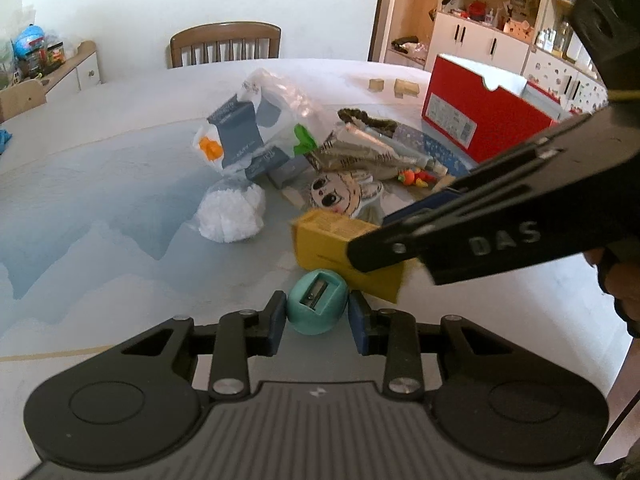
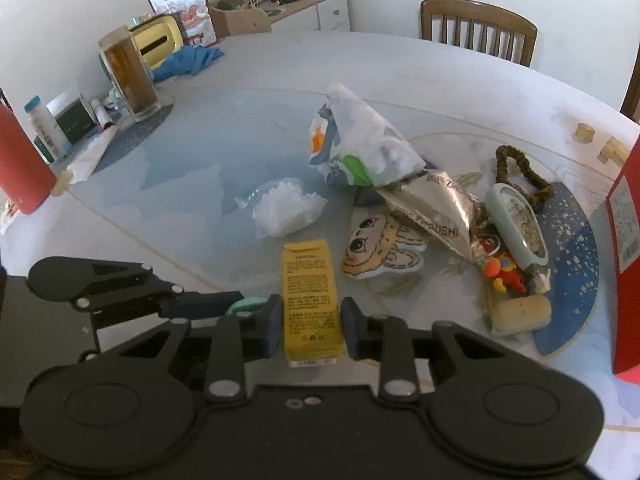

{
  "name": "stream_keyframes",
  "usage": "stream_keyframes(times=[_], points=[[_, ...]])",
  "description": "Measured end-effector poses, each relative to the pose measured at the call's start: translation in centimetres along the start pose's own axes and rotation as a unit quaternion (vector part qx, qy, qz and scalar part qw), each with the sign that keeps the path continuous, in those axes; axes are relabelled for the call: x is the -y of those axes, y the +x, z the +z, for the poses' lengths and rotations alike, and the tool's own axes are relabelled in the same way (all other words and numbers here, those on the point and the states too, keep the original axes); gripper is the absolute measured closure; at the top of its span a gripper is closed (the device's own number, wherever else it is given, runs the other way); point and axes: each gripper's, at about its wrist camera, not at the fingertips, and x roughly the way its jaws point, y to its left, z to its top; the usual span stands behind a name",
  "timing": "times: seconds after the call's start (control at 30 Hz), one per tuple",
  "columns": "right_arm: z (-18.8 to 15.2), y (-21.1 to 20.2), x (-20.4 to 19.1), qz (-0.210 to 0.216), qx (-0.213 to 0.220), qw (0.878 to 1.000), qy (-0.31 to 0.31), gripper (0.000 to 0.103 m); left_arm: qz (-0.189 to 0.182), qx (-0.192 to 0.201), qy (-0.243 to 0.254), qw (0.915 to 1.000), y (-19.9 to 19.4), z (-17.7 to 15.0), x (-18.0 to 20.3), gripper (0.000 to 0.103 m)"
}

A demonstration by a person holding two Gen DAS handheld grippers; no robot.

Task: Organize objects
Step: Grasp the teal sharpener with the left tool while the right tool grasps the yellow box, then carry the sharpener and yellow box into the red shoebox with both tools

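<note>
Both cameras sit low over the tabletop (image 1: 100, 184), each looking forward along its own jaws at close range. The left wrist view faces the far wall and a wooden chair (image 1: 225, 44), with a red box (image 1: 476, 120) at far right. The right wrist view stands to its right and looks across toward the far left corner. Both take in the yellow carton (image 2: 310, 292), the green sharpener (image 1: 318, 306), the crumpled white bag (image 2: 288, 210) and the chair.
</note>
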Motion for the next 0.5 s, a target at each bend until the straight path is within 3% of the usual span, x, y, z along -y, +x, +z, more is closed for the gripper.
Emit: stream_keyframes(times=[0.27, 0.5], points=[[-0.1, -3.4, 1.5, -0.003, 0.023, 0.999, 0.031, 0.074, -0.009, 0.017, -0.015, 0.9997, -1.5, 2.3, -0.1, 0.07], [0.7, -7.4, 3.6, -0.035, 0.069, 0.996, 0.049, 0.074, -0.016, 0.029, 0.003, 0.9995, -2.1, 6.0, 1.6, 0.07]])
